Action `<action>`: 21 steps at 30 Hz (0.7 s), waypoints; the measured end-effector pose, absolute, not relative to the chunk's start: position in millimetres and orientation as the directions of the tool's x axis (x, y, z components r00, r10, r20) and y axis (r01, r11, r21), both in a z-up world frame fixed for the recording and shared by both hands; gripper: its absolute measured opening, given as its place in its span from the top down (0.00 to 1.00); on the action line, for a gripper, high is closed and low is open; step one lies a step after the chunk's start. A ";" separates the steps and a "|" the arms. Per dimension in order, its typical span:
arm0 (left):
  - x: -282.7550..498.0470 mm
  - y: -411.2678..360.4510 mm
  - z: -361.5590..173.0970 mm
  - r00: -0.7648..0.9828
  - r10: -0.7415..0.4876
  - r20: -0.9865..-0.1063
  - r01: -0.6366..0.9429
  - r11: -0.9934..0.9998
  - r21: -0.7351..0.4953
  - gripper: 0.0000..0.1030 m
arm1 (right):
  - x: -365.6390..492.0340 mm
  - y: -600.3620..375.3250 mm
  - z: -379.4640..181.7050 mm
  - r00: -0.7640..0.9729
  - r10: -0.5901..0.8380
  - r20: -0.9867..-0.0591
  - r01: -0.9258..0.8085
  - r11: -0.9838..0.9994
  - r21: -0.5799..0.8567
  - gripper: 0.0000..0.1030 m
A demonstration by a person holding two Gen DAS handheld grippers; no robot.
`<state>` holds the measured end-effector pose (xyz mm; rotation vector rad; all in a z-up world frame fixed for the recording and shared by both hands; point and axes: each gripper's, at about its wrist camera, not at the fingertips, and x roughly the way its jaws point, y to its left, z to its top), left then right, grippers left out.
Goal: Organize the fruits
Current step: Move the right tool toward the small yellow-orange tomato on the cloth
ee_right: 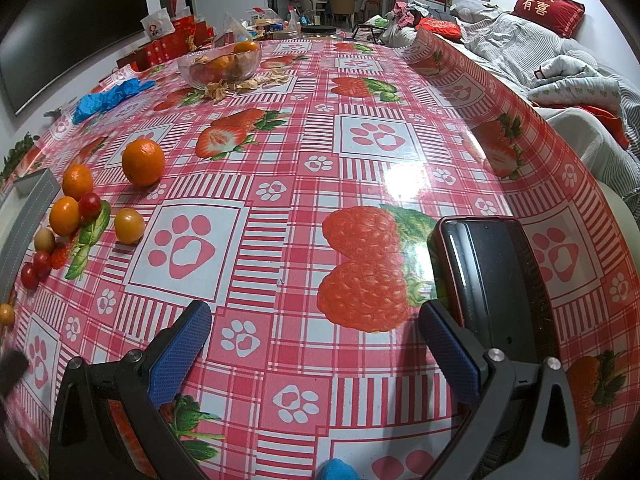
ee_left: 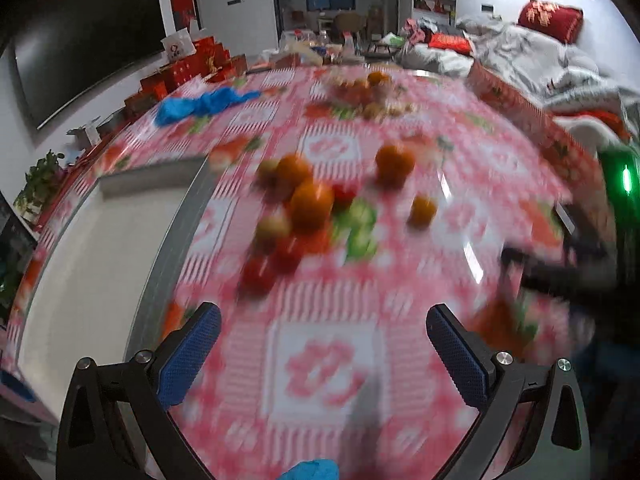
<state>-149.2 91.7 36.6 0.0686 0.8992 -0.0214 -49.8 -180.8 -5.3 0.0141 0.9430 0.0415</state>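
Note:
Loose fruit lies on a red strawberry-print tablecloth (ee_right: 280,208). In the right wrist view a large orange (ee_right: 143,161), smaller oranges (ee_right: 77,181), a yellow-orange fruit (ee_right: 129,225) and red cherry tomatoes (ee_right: 89,205) sit at the left. The blurred left wrist view shows the same cluster: oranges (ee_left: 311,206), a single orange (ee_left: 394,163), tomatoes (ee_left: 258,274). A white tray (ee_left: 92,264) with a grey rim lies left of the fruit. My left gripper (ee_left: 322,336) is open and empty, short of the fruit. My right gripper (ee_right: 314,332) is open and empty over bare cloth.
A dark phone (ee_right: 494,280) lies by the right gripper's right finger. A glass bowl (ee_right: 220,65) of oranges with dry husks stands at the far side. Blue gloves (ee_right: 108,98) lie at the far left. The cloth's edge curls up at the right (ee_right: 480,92).

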 end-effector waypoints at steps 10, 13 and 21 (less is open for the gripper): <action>-151.6 129.1 1.4 0.561 0.030 -0.827 -0.026 0.999 0.019 0.00 | -50.8 -179.3 -4.9 0.580 0.041 -0.814 -0.023 0.999 0.034 0.00; -144.3 133.9 1.0 0.571 0.037 -0.820 -0.023 0.999 0.028 0.00 | -50.9 -171.9 -1.2 0.562 0.086 -0.822 -0.062 0.996 0.062 0.00; -135.1 137.8 0.9 0.566 0.065 -0.822 -0.071 0.997 0.030 0.00 | -33.5 -116.5 2.0 0.531 0.189 -0.826 -0.224 0.971 0.078 0.00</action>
